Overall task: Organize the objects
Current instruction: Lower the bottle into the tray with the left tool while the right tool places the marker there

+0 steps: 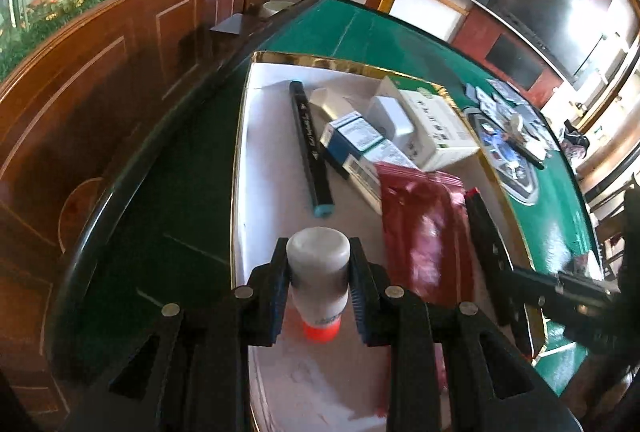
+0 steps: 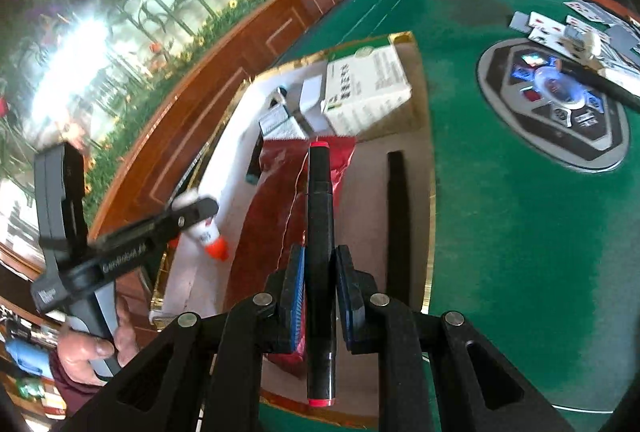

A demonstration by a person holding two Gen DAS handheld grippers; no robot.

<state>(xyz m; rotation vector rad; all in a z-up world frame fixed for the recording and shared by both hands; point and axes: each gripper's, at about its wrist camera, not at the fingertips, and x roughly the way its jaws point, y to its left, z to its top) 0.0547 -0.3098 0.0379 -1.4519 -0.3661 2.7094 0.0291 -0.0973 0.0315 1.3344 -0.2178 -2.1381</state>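
Left claw (image 1: 319, 274) is clamped on a small white bottle with an orange cap (image 1: 319, 272), pads on both sides of the body, cap end toward the camera. It hangs over the near part of the gold-rimmed white tray (image 1: 256, 119). Right claw (image 2: 320, 284) is clenched on a black marker with red ends (image 2: 320, 272), marker running lengthwise between the pads, above the tray's near right part and over the red zip pouch (image 2: 276, 191).

In the tray, from the left wrist view: a black marker with a teal end (image 1: 310, 147) lies left of centre, blue-and-white cartons (image 1: 352, 143) just right of it, a larger white box with a green top (image 1: 436, 123) at the far right corner. Red pouch sits near right, partly over the cartons.

Tray sits on the green felt tabletop (image 2: 520, 232). Right of it, a grey control panel (image 2: 556, 103) set in the felt, playing cards (image 2: 560, 23) scattered at its far side. A hand (image 2: 92, 348) grips the left claw's handle.
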